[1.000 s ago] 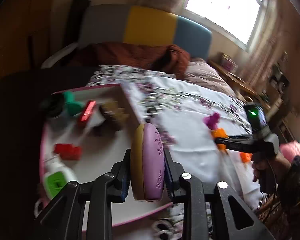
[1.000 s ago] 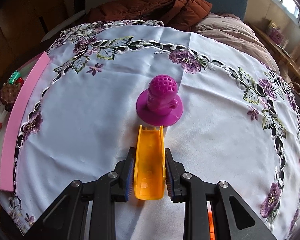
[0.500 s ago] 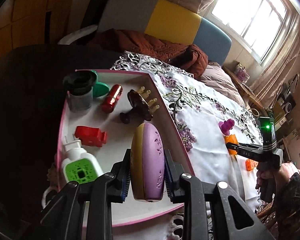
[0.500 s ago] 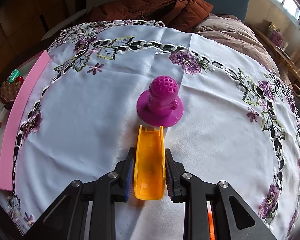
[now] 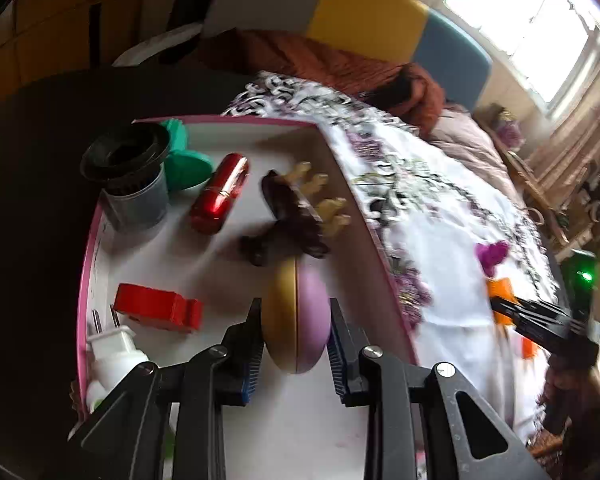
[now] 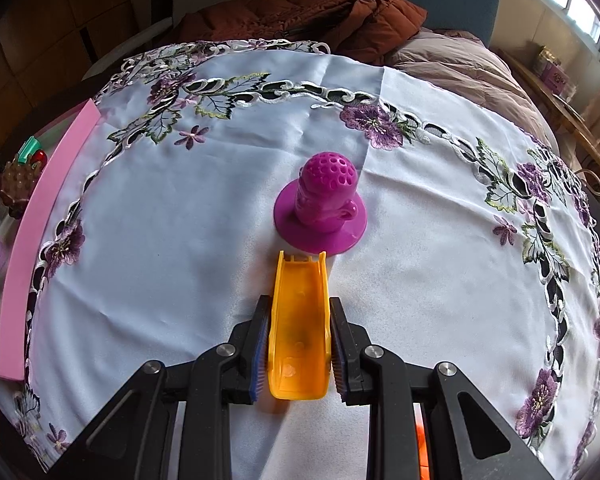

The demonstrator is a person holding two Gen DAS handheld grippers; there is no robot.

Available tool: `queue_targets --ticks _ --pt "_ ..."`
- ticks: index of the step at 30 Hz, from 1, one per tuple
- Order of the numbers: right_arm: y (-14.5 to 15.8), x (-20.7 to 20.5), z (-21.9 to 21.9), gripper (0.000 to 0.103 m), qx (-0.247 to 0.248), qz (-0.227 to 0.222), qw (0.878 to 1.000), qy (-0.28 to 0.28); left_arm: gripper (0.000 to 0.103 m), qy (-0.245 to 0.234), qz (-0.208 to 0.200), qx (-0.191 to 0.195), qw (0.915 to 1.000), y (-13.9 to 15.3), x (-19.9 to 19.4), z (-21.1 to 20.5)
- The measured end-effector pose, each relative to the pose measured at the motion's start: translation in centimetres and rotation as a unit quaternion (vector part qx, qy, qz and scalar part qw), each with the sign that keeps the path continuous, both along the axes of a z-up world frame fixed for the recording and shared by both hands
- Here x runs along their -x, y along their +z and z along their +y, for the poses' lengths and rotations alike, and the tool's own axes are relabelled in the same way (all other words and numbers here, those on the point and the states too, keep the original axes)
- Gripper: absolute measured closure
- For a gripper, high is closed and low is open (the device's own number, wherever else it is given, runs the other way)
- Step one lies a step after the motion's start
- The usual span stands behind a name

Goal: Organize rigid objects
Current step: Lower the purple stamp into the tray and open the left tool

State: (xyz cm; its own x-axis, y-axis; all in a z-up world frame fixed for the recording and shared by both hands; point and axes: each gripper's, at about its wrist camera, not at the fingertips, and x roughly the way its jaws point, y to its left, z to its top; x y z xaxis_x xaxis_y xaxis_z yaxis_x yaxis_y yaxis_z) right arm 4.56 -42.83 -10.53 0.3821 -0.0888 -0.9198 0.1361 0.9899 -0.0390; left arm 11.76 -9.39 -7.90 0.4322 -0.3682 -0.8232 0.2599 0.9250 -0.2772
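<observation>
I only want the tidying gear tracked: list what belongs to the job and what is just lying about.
Job: purple-and-yellow case in left gripper; orange chute in right gripper; magenta toy; pink tray.

Lying about: brown jacket; embroidered tablecloth.

Beyond the jaws, a round table (image 6: 172, 240) wears a white cloth embroidered with purple flowers (image 6: 374, 120). Behind its far edge stands a sofa with grey, yellow and blue back panels (image 5: 364, 20), a rust-brown quilted jacket (image 6: 300, 20) heaped on its seat beside a beige cushion (image 6: 460, 72). Up and to the right, a bright window (image 5: 520, 20) floods daylight in. Wooden wall panels (image 5: 52, 12) darken the left.
</observation>
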Motion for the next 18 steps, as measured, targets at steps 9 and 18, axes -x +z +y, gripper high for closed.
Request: queue_targets --ticks 9,18 --pt "0.0 0.0 0.0 0.076 0.000 0.001 1.000 0.000 0.071 0.010 -0.032 -0.041 0.9986 0.7 -0.8 0.2" --pt "0.0 0.0 0.0 0.076 0.002 0.001 1.000 0.001 0.070 0.026 -0.065 -0.023 0.9973 2.9 1.7 3.2"
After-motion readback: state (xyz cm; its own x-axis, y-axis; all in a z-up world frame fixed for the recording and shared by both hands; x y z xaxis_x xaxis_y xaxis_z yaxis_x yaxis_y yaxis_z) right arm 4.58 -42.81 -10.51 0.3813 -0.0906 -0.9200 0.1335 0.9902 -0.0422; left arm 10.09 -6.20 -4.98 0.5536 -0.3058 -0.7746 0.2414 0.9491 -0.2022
